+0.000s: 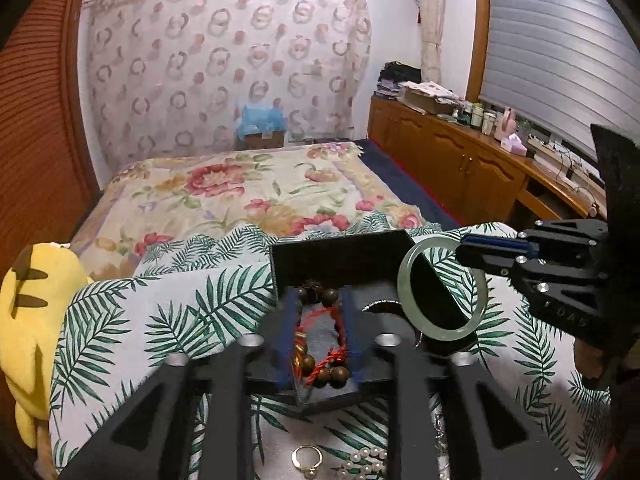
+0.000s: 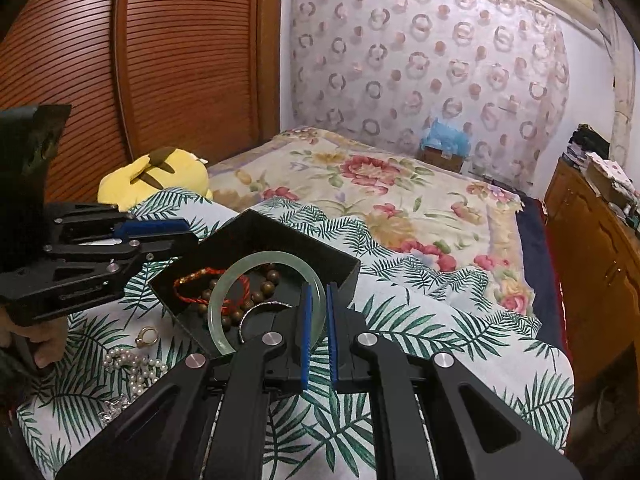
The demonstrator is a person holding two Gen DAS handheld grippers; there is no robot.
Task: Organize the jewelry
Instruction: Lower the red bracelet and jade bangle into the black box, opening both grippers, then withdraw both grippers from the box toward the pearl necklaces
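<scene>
A black open box (image 2: 344, 270) sits on the leaf-print cloth and holds a wooden bead bracelet (image 2: 268, 286), a red cord bracelet (image 2: 192, 280) and a silver piece (image 2: 260, 308). My right gripper (image 2: 318, 320) is shut on a pale green jade bangle (image 2: 256, 264), held over the box; it also shows in the left wrist view (image 1: 412, 304). My left gripper (image 1: 320, 332) stands over the box (image 1: 340, 256) with its pads either side of the beads (image 1: 324, 296) and red cord (image 1: 320, 364); the gap looks open. A gold ring (image 2: 146, 336) and pearl necklace (image 2: 136, 366) lie on the cloth.
A yellow plush toy (image 2: 156, 178) lies at the left of the floral bedspread (image 2: 380, 184). A wooden cabinet (image 1: 460, 160) with clutter runs along the right wall. A slatted wardrobe door (image 2: 180, 60) stands on the left. A silver chain (image 2: 114, 406) lies near the pearls.
</scene>
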